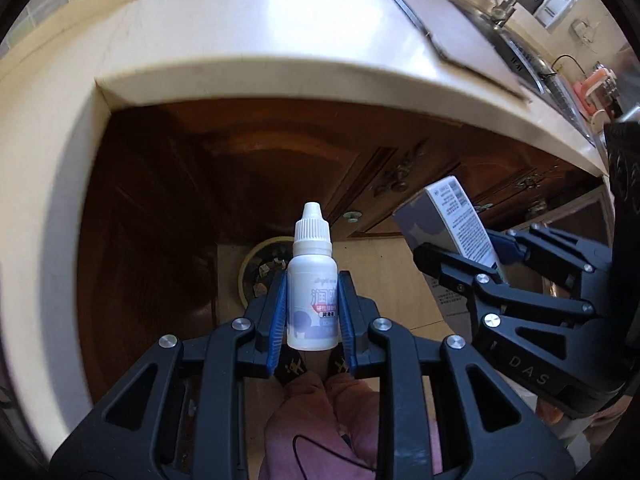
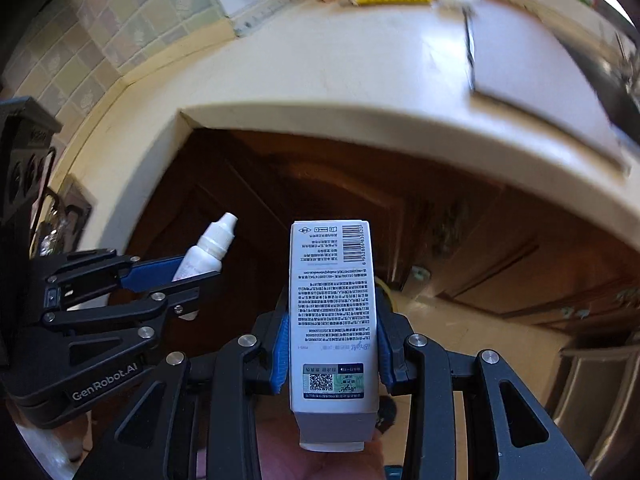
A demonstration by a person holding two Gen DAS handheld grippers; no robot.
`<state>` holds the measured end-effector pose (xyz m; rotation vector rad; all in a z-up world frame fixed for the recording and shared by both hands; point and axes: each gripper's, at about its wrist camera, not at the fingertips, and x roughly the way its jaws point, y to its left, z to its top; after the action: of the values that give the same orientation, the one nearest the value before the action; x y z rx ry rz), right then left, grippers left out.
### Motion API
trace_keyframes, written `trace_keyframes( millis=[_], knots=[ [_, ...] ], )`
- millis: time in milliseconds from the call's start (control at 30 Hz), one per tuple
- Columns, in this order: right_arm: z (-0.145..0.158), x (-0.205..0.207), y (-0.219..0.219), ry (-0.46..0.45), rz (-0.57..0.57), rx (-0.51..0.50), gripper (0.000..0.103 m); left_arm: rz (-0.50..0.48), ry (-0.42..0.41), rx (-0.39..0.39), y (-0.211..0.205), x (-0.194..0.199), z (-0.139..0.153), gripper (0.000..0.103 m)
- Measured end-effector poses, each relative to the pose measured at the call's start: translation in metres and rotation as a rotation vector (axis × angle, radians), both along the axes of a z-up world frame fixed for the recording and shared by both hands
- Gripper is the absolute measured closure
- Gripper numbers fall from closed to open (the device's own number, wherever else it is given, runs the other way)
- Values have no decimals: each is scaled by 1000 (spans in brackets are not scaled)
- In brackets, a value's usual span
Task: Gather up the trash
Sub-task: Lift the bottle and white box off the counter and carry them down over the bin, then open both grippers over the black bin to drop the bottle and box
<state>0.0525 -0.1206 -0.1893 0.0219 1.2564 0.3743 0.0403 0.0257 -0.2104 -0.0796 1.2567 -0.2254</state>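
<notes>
left gripper clamps dropper bottle | right gripper clamps carton | I centre both over bin, then release

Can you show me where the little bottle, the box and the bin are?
bottle (image 1: 312, 304): left wrist view, on its white body between the blue pads.
box (image 2: 334, 312): right wrist view, on its printed face.
bin (image 1: 262, 266): left wrist view, on the trash inside its rim.

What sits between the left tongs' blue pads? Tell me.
A white dropper bottle, upright, clamped by the left tongs; clearest in the left wrist view.
</notes>
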Motion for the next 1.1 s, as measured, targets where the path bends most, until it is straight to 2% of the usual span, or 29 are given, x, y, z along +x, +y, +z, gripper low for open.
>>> trace_keyframes(
  millis=[167,433,600,733,767,833,867,900,1100],
  knots=[
    [-79,-12,-16,66,-59,42,68,51,54,-7,-6,0,-74,82],
    [-184,-13,-17,142,-92,69,68,73,99,-19,-9,6,-165,82],
    [-229,2,-10,177,-113,92,68,78,120,-23,-2,12,-204,82],
    [-251,10,-7,197,-133,98,66,77,141,-2,5,15,-222,80],
    [-255,10,-5,209,-139,103,65,79,140,9,3,15,-225,73],
    [-263,13,-2,229,-142,117,58,90,127,28,7,14,-226,56],
    [-265,17,-2,233,-144,117,56,96,127,34,9,13,-227,43],
    [-265,18,-1,232,-148,113,53,106,127,39,11,14,-227,36],
    [-258,19,4,216,-144,104,51,149,105,68,20,17,-225,32]
  ],
)
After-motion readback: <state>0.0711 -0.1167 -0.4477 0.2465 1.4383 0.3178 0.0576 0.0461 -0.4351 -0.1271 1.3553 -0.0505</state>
